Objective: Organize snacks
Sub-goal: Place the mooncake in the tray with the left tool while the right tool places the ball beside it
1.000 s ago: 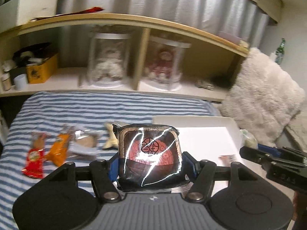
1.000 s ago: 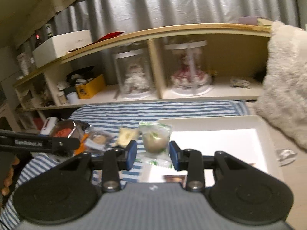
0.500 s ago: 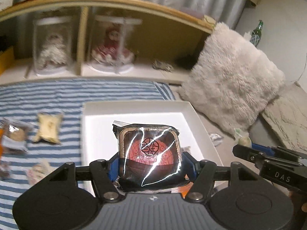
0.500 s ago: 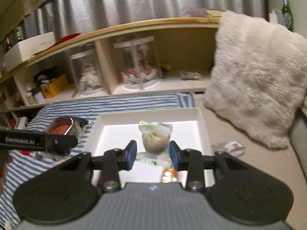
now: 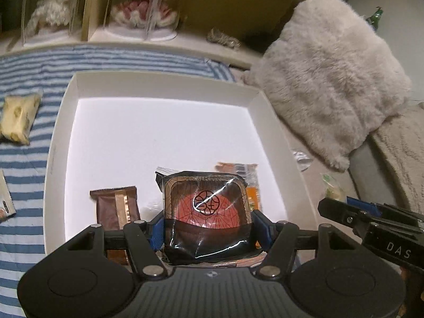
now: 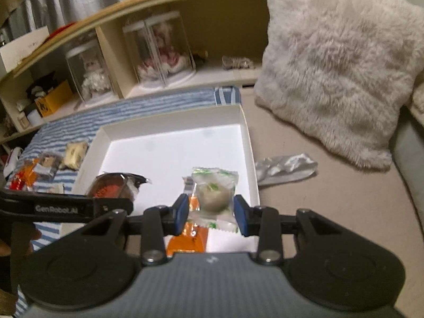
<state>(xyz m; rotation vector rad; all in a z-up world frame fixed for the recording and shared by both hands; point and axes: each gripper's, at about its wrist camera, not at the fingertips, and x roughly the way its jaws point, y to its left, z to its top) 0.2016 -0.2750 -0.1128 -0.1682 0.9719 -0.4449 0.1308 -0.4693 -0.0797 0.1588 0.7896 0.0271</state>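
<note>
My left gripper [image 5: 208, 229] is shut on a dark square snack pack with a red round print [image 5: 206, 209], held over the near part of the white tray [image 5: 61, 111]. A brown wrapped bar [image 5: 116, 206] and an orange packet [image 5: 251, 185] lie in the tray. My right gripper [image 6: 212, 213] is shut on a clear green-printed pack with a round pale cake [image 6: 213, 193], over the tray's near right corner [image 6: 250, 159]. The left gripper's pack [image 6: 111, 185] shows at the left in the right wrist view. An orange packet [image 6: 188, 241] lies under the right gripper.
Several loose snacks lie on the blue striped cloth [image 5: 23, 185] left of the tray, among them a yellow pack [image 5: 18, 116]. A furry pillow [image 6: 339, 66] leans at the right. A crumpled silver wrapper [image 6: 286, 168] lies beside the tray. Shelves with doll cases [image 6: 159, 50] stand behind.
Both grippers have moved right, from over the striped cloth to over the white tray, each still holding its snack. The left gripper has also come lower and closer to the tray.
</note>
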